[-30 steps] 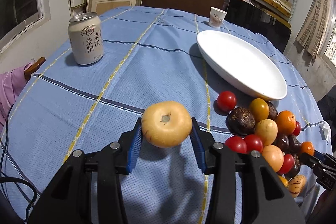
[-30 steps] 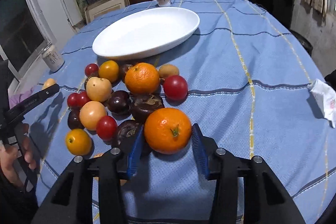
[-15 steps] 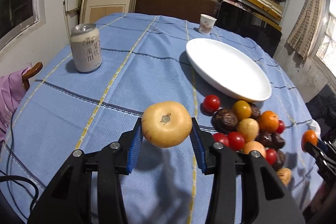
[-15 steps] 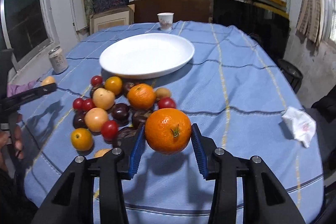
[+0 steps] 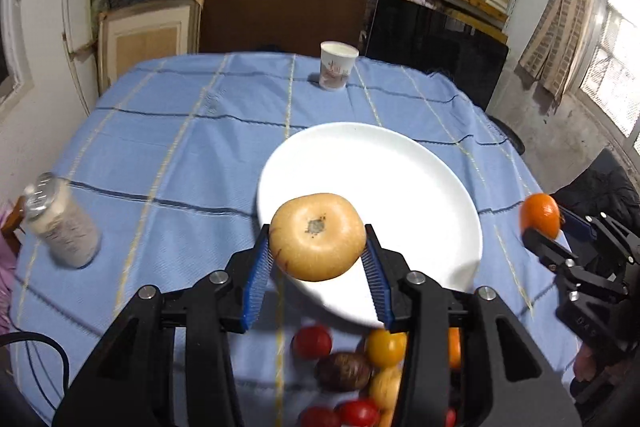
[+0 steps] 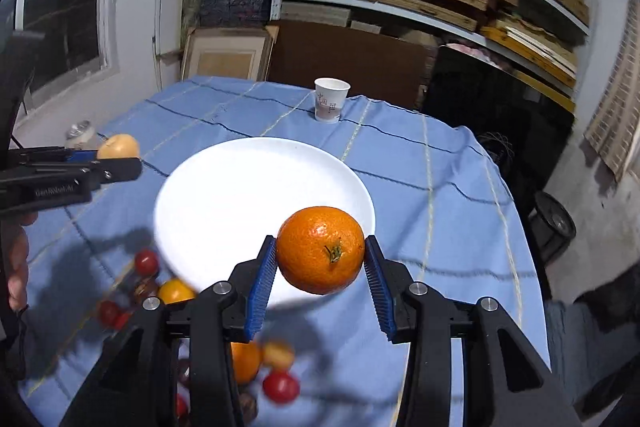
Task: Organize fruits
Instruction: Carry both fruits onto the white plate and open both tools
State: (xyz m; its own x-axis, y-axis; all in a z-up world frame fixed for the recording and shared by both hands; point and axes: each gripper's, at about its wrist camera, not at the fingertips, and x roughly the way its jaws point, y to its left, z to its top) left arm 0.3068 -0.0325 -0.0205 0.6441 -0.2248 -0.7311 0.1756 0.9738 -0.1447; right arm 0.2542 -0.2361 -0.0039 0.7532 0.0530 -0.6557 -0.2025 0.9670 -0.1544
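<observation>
My left gripper (image 5: 318, 259) is shut on a round yellow pear (image 5: 317, 237), held in the air over the near edge of the white plate (image 5: 392, 171). In the right wrist view, my right gripper (image 6: 320, 267) is shut on an orange (image 6: 321, 250), lifted above the near right rim of the same white plate (image 6: 240, 187). Each gripper shows in the other's view: the orange (image 5: 541, 215) at far right, the pear (image 6: 118, 146) at far left. A pile of loose fruits (image 5: 360, 375) lies on the blue cloth below the plate; the fingers hide part of it.
A drink can (image 5: 60, 223) stands at the left of the blue checked tablecloth (image 5: 180, 155). A paper cup (image 5: 337, 66) stands at the far edge. Shelves, boxes and a dark screen rise behind the table. A person's hand (image 6: 16, 259) holds the left tool.
Both grippers rose off the cloth with their fruit and moved forward over the plate's near edge. The fruit pile has dropped to the bottom of both views.
</observation>
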